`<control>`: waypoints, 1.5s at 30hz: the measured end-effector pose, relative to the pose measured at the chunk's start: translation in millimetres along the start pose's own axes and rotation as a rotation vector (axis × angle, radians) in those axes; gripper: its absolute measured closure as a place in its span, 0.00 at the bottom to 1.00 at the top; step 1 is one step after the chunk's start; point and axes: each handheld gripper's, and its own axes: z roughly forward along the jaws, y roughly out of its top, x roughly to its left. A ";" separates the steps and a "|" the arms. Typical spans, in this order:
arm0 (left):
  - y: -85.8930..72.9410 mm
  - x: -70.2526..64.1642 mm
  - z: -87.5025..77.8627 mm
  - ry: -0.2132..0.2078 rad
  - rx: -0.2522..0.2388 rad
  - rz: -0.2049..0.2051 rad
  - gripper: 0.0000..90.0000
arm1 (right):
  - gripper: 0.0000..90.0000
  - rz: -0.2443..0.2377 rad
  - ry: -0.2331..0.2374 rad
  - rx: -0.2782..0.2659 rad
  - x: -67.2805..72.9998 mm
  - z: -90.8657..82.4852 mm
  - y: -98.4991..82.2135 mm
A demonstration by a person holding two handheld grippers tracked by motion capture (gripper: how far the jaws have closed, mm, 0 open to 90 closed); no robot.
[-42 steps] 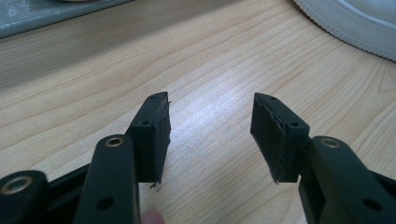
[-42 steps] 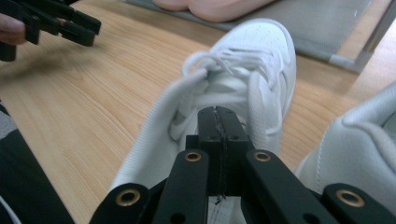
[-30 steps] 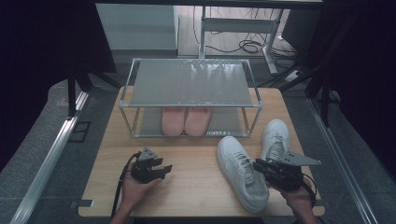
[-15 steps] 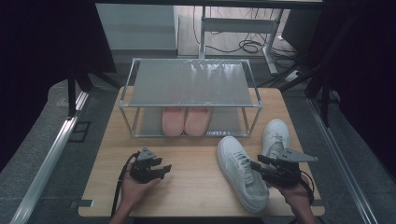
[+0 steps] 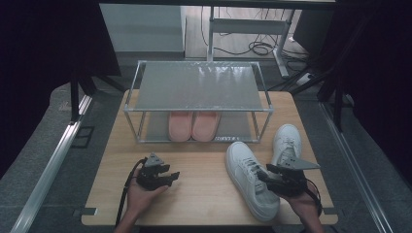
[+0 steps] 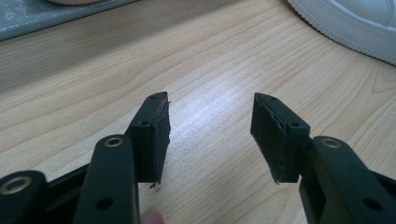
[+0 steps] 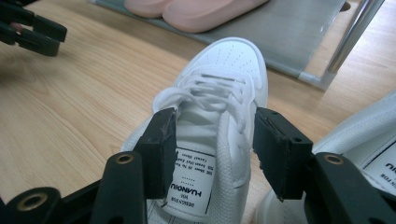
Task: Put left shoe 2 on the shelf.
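Note:
Two white sneakers lie on the wooden table (image 5: 194, 199): the nearer one (image 5: 245, 174) points toward the rack, and the other (image 5: 286, 141) lies to its right. My right gripper (image 5: 266, 175) hovers at the nearer sneaker's heel. In the right gripper view this sneaker (image 7: 219, 93) has its heel opening and right collar between the jaws of my right gripper (image 7: 214, 114). The jaws have just been opening and the pads stand clear of it. My left gripper (image 5: 171, 175) rests low over bare wood at the left, open and with nothing in it (image 6: 210, 126).
A metal shoe rack (image 5: 199, 87) stands at the back of the table, with a pair of pink slippers (image 5: 193, 126) on its lower shelf. Its right front leg (image 7: 355, 32) stands close beyond the sneaker's toe. A bare stretch of wood separates the two grippers.
The right gripper's jaws have spread wide at the nearer sneaker's heel. That hand has barely shifted. The left hand and both sneakers are where they were.

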 end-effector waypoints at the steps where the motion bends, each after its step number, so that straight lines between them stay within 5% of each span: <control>1: 0.1 -0.1 -0.4 0.001 -0.001 0.000 0.53 | 0.55 -0.004 -0.003 0.007 0.8 1.7 -0.2; 18: 0.1 -0.5 -1.6 0.003 -0.004 -0.002 0.53 | 0.62 -0.050 -0.099 0.103 6.5 23.6 -5.2; 30: 0.1 0.2 -2.0 0.005 -0.007 -0.003 0.53 | 0.88 -0.067 -0.157 0.133 4.2 27.7 -6.4; 45: 0.2 2.6 -4.9 0.013 -0.017 -0.011 0.53 | 0.92 0.045 -0.068 0.018 -2.7 23.2 -6.4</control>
